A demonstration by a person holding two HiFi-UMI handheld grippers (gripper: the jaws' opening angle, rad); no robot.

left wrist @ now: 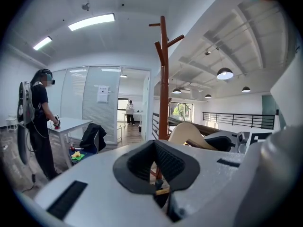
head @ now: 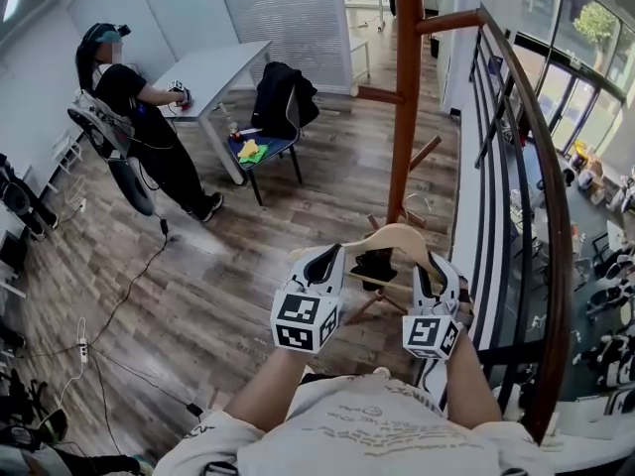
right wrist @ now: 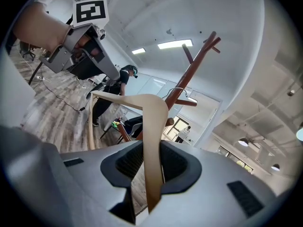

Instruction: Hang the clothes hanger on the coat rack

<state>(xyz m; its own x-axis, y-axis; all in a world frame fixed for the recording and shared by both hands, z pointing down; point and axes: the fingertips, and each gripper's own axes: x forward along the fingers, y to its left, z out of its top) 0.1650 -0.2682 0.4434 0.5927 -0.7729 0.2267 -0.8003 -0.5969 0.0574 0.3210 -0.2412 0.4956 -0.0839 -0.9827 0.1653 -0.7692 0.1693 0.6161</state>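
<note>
I hold a pale wooden clothes hanger level between both grippers, just in front of the brown coat rack. My right gripper is shut on the hanger's right arm; in the right gripper view that arm runs straight between the pads of the right gripper. My left gripper sits over the hanger's left end. In the left gripper view the pads of the left gripper stand close together with a sliver of wood between them. The hanger's wire hook points toward the rack's pegs.
A dark railing runs down the right side, close to the rack. At the back left a person stands by a white table. A chair with a black jacket is beside it. Cables trail over the wooden floor.
</note>
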